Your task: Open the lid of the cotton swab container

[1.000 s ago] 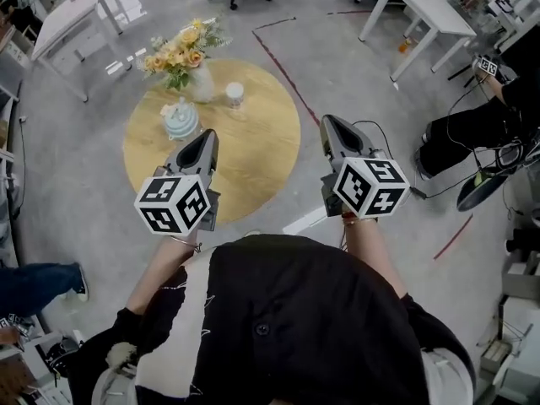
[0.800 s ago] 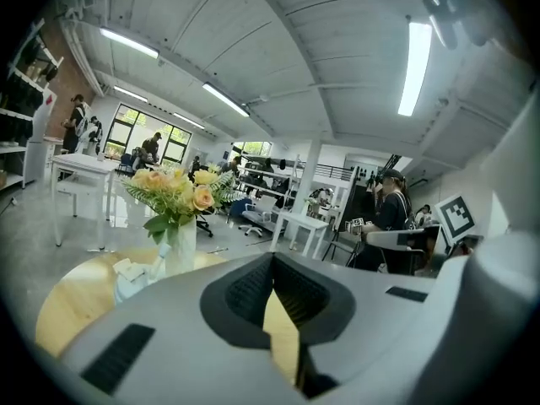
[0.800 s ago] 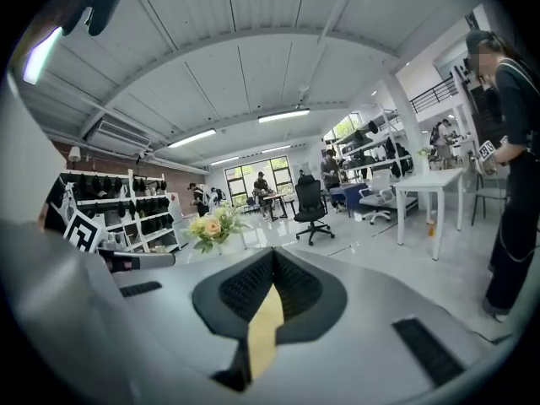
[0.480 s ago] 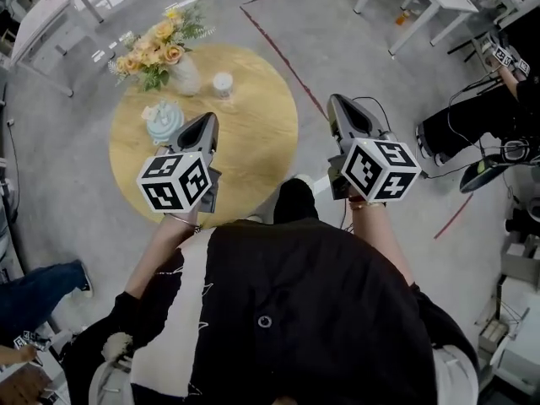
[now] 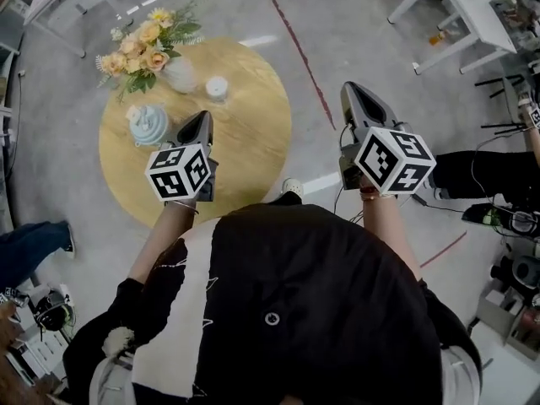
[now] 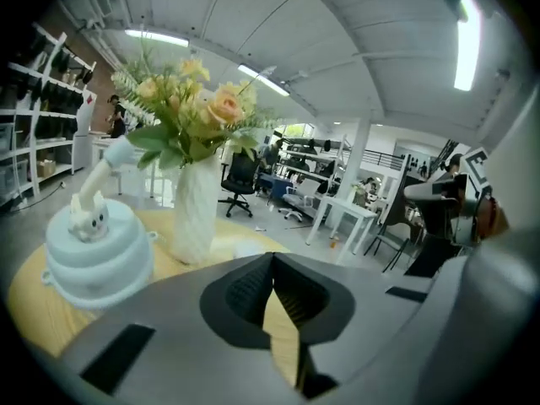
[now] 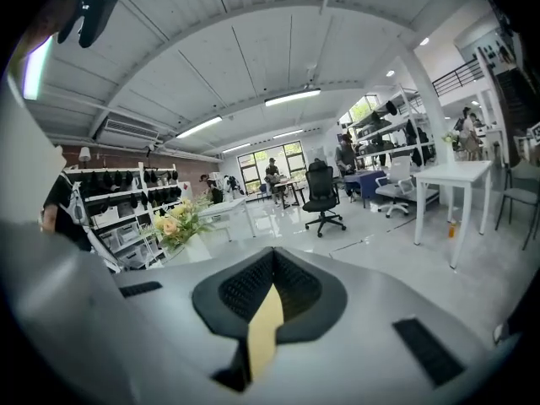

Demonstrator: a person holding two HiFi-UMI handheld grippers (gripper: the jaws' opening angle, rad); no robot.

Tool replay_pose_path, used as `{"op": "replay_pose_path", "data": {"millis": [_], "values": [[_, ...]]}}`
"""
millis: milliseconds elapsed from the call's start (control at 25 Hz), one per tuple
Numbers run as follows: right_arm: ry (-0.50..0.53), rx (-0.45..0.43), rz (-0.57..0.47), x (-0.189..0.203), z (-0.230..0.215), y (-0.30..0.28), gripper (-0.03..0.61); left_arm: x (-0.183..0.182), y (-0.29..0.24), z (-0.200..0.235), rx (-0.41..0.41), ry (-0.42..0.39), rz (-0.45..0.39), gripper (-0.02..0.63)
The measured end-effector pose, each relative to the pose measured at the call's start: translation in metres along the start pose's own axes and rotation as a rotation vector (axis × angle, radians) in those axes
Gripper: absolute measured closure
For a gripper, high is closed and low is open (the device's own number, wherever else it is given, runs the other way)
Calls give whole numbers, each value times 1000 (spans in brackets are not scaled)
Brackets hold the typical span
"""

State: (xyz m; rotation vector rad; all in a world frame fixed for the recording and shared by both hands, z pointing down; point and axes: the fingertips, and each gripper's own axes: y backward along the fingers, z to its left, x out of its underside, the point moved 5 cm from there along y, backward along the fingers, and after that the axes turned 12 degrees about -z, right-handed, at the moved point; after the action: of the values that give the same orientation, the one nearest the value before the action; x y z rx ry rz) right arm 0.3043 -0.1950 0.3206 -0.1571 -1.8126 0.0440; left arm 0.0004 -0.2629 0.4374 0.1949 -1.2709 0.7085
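Observation:
On the round wooden table [image 5: 249,137], a light-blue lidded container [image 5: 148,125] with a small rabbit figure on its lid sits at the left. Its lid is on. My left gripper [image 5: 201,118] hovers over the table just right of it, shut and empty. In the left gripper view the container [image 6: 97,256] sits low at the left, off to the side of the shut left gripper [image 6: 272,260]. My right gripper [image 5: 350,87] is shut and empty over the floor, right of the table. In its own view the right gripper [image 7: 272,256] faces the open room.
A white vase of flowers [image 5: 179,74] and a small white cup [image 5: 217,87] stand behind the container. The vase [image 6: 196,209] rises just right of the container. White desks [image 5: 460,7] and red floor tape [image 5: 304,53] lie beyond; a person's leg [image 5: 34,247] is at the left.
Both grippers have moved forward. The left one has sunk over the table, nearer the blue container. The right one has advanced beside the table's right edge.

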Motion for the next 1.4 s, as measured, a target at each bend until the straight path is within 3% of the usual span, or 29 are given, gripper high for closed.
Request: {"op": "replay_pose_path", "data": {"millis": [80, 240, 680, 800, 960, 1400], "values": [[0, -26, 18, 0, -13, -11, 574, 13, -7, 4, -43, 30, 18, 600], [9, -62, 46, 0, -41, -26, 574, 29, -19, 9, -103, 68, 29, 524], [23, -163, 74, -7, -86, -60, 574, 54, -46, 24, -264, 37, 96, 321], [37, -178, 72, -13, -97, -67, 574, 61, -52, 29, -292, -19, 118, 319], [47, -181, 77, -15, -113, -70, 574, 64, -63, 25, -261, -93, 135, 321], [46, -168, 106, -6, -141, -71, 574, 66, -89, 39, -236, -154, 189, 300]]}}
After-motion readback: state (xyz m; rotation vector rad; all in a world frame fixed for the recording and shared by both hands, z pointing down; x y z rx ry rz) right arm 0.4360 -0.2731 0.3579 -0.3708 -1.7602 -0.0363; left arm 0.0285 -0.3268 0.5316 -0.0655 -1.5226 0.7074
